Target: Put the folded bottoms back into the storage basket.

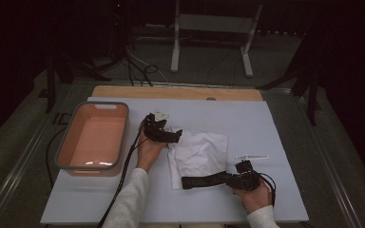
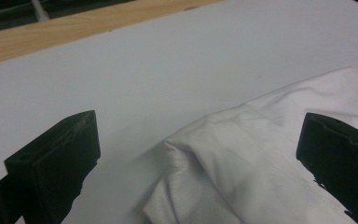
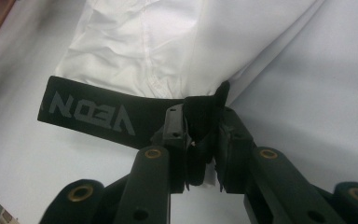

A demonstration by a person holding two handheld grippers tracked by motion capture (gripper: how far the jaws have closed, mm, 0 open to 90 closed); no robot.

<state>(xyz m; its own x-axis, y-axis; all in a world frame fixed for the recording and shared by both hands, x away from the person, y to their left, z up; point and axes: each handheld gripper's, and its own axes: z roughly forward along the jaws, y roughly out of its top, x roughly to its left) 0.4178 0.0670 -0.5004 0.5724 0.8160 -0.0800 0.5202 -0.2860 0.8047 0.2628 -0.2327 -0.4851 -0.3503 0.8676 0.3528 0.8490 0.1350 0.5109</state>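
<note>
A white garment (image 1: 200, 151) with a black lettered waistband (image 1: 204, 181) lies crumpled on the white mat (image 1: 266, 118). My right gripper (image 1: 228, 179) lies low at the garment's near edge, shut on the end of the waistband (image 3: 88, 116). In the right gripper view its jaws (image 3: 203, 122) pinch the black band, with white cloth (image 3: 168, 46) beyond. My left gripper (image 1: 176, 135) is at the garment's far left corner. In the left gripper view it (image 2: 198, 135) stands open, jaws wide on either side of a raised fold of the cloth (image 2: 242, 158) without pressing it.
A pink basin with a grey rim (image 1: 105, 104) sits on the mat's left side. A small clear strip (image 1: 252, 156) lies right of the garment. A wooden board edge (image 1: 176, 91) runs along the far side. A white metal stand (image 1: 214, 23) is beyond the table.
</note>
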